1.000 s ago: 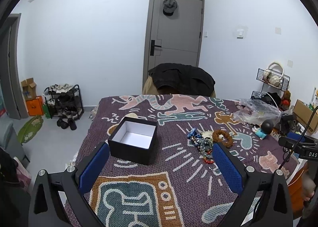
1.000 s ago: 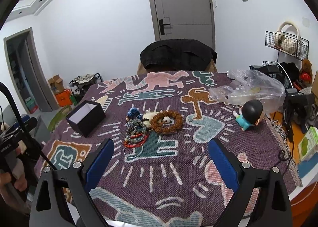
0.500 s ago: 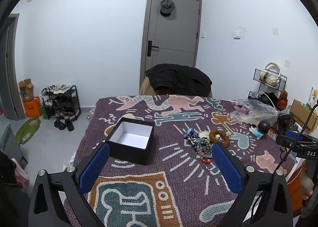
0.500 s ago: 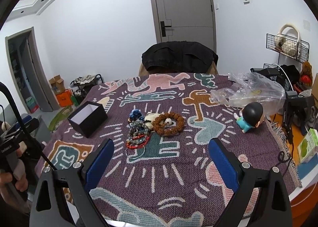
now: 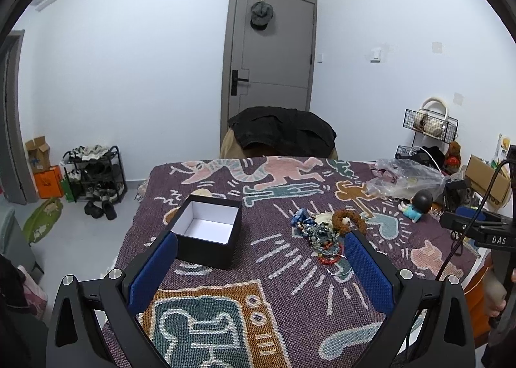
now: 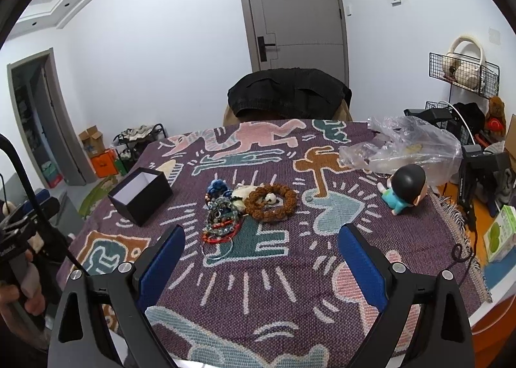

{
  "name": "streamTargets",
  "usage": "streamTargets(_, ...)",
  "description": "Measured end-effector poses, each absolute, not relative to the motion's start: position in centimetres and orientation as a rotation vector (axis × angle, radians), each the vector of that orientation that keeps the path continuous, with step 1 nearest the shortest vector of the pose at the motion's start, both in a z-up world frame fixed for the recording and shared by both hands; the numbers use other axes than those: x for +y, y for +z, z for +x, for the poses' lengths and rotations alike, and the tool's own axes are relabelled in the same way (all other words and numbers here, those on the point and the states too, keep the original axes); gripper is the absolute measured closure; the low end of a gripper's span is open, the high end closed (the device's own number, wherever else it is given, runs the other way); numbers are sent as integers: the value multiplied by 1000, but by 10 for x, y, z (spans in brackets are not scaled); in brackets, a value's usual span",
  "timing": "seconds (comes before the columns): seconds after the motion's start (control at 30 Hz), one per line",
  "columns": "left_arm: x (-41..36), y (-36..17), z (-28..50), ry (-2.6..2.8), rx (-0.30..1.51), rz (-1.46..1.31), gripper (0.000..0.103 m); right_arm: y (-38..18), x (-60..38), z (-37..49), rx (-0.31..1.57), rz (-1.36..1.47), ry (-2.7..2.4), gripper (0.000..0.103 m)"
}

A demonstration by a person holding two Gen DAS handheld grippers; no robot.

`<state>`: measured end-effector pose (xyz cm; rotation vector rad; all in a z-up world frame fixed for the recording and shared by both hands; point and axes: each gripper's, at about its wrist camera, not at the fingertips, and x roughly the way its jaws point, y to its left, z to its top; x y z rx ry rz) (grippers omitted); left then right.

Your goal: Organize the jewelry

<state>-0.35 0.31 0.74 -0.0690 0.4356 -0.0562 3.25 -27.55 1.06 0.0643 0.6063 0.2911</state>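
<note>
Over the patterned blanket [image 6: 264,274], with the empty black box [image 6: 142,195] well left of the jewelry heap [image 6: 225,216], both the left gripper [image 5: 258,266] and right gripper [image 6: 261,266] hover wide and empty, so sorting looks unstarted, calling for a descent onto one bracelet.

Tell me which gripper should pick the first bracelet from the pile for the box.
Right. The open right gripper is centred just behind the heap of beaded bracelets, while the open left gripper faces the gap between that heap and the open black box with white lining. Neither holds anything.
</note>
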Motion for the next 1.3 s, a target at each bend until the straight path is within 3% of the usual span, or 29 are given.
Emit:
streamTargets(0.87, -11, -9, 16, -134, 511, -119, 1, 3, -281, 40, 606, 80, 290, 7)
streamTargets(1.1, -28, -23, 39, -179, 603, -105, 11, -9, -293, 59, 648, 132, 297, 8)
streamTargets(1.2, -34, -30, 50, -196, 635, -111, 21, -16, -297, 67, 661, 149, 295, 9)
streamTargets(1.3, -41, -40, 64, -219, 673, -124, 28, -25, -301, 76, 679, 157, 281, 19)
